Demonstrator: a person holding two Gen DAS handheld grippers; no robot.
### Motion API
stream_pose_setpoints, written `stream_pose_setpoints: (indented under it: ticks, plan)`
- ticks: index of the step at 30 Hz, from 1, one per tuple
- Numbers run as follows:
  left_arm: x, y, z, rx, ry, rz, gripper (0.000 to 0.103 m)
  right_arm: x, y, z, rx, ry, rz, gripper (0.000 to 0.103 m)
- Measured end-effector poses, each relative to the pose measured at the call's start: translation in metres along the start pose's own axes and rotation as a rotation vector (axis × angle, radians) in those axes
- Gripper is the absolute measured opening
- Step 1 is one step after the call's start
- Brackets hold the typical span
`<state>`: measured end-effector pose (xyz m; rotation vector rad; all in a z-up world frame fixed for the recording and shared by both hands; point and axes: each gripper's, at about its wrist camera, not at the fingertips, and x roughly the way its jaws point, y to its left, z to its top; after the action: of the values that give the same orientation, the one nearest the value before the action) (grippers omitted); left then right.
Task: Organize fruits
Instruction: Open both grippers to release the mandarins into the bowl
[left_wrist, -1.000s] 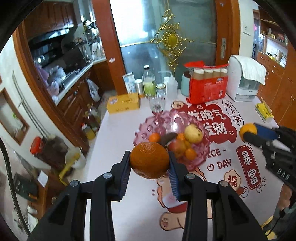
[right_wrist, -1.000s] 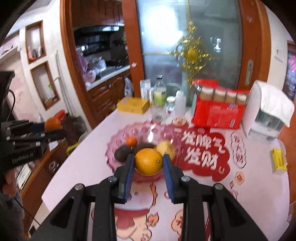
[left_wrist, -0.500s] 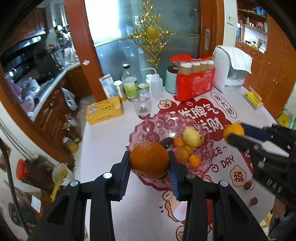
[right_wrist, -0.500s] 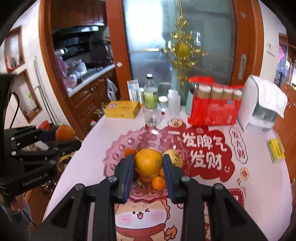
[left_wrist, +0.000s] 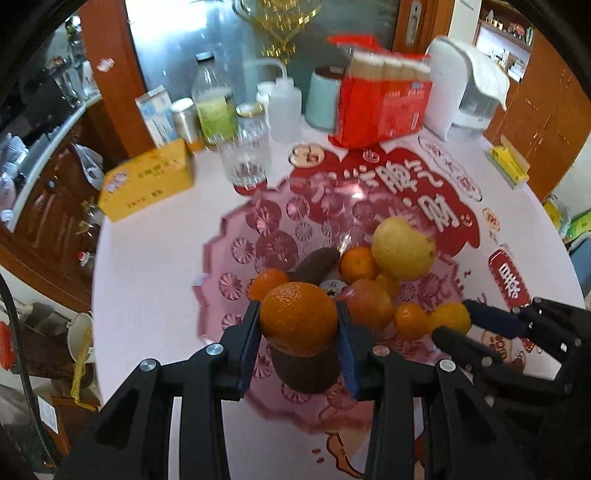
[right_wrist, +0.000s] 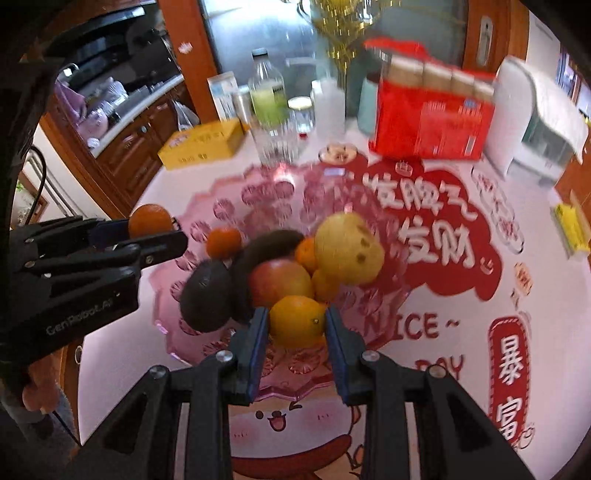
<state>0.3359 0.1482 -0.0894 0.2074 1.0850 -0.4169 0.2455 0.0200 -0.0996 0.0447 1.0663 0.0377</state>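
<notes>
My left gripper (left_wrist: 299, 334) is clamped on a deep-orange orange (left_wrist: 298, 317), held over the near-left part of the pink plate (left_wrist: 236, 254); a dark avocado (left_wrist: 306, 369) sits right under it on the plate; mid-plate pile: small tangerine (left_wrist: 266, 282), second dark avocado (left_wrist: 314, 264), red apple (left_wrist: 369, 304), yellow pear (left_wrist: 402, 247); my right gripper (right_wrist: 295, 334) is clamped on a lighter orange (right_wrist: 297, 321), over the near edge of the plate, just in front of the apple; a drinking glass (left_wrist: 245, 162) and red carton (left_wrist: 384, 110) stand beyond the plate.
</notes>
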Motion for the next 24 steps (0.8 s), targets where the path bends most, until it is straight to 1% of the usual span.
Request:
stream_pose_setpoints:
  ticks: [4, 6, 8, 11, 13, 14, 15, 16, 18, 21, 24]
  plan:
    - [0.031, 0.003, -0.001, -0.001, 0.043, -0.016, 0.037, 0.026, 0.005, -0.003, 0.002, 0.060, 0.002, 0.031]
    - [0.042, 0.006, -0.002, -0.004, 0.057, -0.020, 0.037, 0.035, 0.007, -0.003, -0.004, 0.074, 0.004, 0.032]
    - [0.052, 0.006, -0.002, -0.008, 0.069, -0.025, 0.037, 0.036, 0.009, -0.001, -0.014, 0.063, 0.010, 0.032]
    - [0.059, 0.006, -0.001, -0.001, 0.064, -0.021, 0.038, 0.037, 0.012, 0.002, -0.034, 0.043, 0.000, 0.033]
    - [0.063, 0.006, -0.001, 0.001, 0.066, -0.025, 0.040, 0.040, 0.012, 0.003, -0.035, 0.039, 0.006, 0.033]
    - [0.064, 0.005, -0.001, 0.002, 0.069, -0.029, 0.044, 0.041, 0.012, 0.003, -0.034, 0.040, 0.009, 0.033]
    - [0.064, 0.005, -0.002, 0.003, 0.069, -0.030, 0.052, 0.042, 0.012, 0.003, -0.032, 0.041, 0.013, 0.033]
    - [0.064, 0.005, -0.003, 0.004, 0.065, -0.024, 0.056, 0.043, 0.010, 0.004, -0.028, 0.040, 0.020, 0.034]
    - [0.061, 0.005, -0.003, 0.005, 0.052, -0.012, 0.071, 0.043, 0.009, 0.005, -0.022, 0.034, 0.027, 0.034]
    - [0.055, 0.007, -0.003, -0.009, 0.033, -0.013, 0.081, 0.041, 0.007, 0.007, -0.011, 0.019, 0.047, 0.038]
    - [0.052, 0.011, -0.002, -0.031, 0.029, -0.015, 0.083, 0.038, 0.007, 0.010, -0.010, 0.005, 0.049, 0.041]
